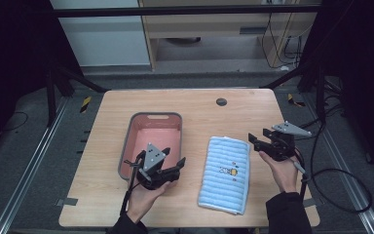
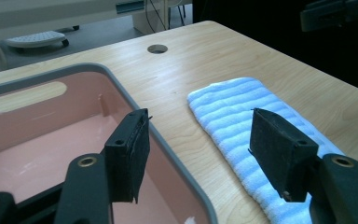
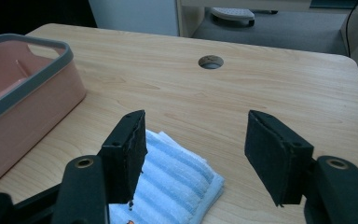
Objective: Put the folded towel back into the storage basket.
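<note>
High view, layout: a folded blue towel point(image 1: 225, 174) lies flat on the wooden table point(image 1: 199, 109), just right of the pink basket point(image 1: 152, 117) and apart from it.
Towel long axis: runs from the person's edge of the table toward the far edge, slightly tilted; the far short end is the narrow end nearest both tools.
Towel marking: a small yellow print sits on its upper face.
Left gripper point(image 1: 174, 165): held over the basket's near right corner, jaws pointing right toward the towel; released, nothing between the pads.
Left gripper view: the basket rim point(image 2: 168, 154) passes under the jaws, and the towel point(image 2: 242, 116) lies ahead and to the right, with bare table between rim and cloth.
Right gripper point(image 1: 254, 142): held just off the towel's far right corner, jaws pointing left; released, pads apart, holding nothing.
Right gripper view: the towel corner point(image 3: 182, 177) lies below the jaws, under the left pad rather than centred.
Nearer hand: judged to be the right, since its jaws stand beside the towel corner.
Deciding relation: the towel lies between the two tools, so each approaches from its own long edge; a grip on the far end calls for a descent onto the corner.
Risk: a pinch on the top fold alone may let the cloth unfold.
</note>
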A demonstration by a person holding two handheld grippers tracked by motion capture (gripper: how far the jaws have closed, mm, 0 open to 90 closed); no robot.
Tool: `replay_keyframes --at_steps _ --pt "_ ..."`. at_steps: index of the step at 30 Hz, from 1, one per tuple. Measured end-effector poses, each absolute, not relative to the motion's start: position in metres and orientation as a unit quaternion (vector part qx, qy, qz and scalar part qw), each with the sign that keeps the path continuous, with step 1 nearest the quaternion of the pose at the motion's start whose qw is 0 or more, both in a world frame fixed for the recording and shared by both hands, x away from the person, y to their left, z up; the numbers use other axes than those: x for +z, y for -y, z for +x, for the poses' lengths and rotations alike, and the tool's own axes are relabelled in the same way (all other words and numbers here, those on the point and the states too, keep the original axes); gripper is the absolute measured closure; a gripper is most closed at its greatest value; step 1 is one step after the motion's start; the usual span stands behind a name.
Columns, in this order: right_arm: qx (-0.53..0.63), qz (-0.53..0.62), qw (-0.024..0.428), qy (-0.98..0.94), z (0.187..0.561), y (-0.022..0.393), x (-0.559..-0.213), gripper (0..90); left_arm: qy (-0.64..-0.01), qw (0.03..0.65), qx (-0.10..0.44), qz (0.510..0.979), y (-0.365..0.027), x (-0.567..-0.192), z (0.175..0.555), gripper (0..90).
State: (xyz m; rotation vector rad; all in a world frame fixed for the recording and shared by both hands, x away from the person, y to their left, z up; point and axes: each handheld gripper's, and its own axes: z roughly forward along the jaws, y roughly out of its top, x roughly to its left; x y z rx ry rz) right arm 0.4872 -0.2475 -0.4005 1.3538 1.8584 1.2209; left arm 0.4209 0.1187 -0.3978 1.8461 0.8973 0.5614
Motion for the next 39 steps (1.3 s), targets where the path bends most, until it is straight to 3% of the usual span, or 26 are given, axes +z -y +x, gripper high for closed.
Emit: replay_keyframes --at_steps 39 --pt "0.418 0.497 0.254 -0.717 0.500 0.241 -0.433 44.3 -0.344 0.448 0.204 0.800 -0.053 -0.449 0.410 45.6"
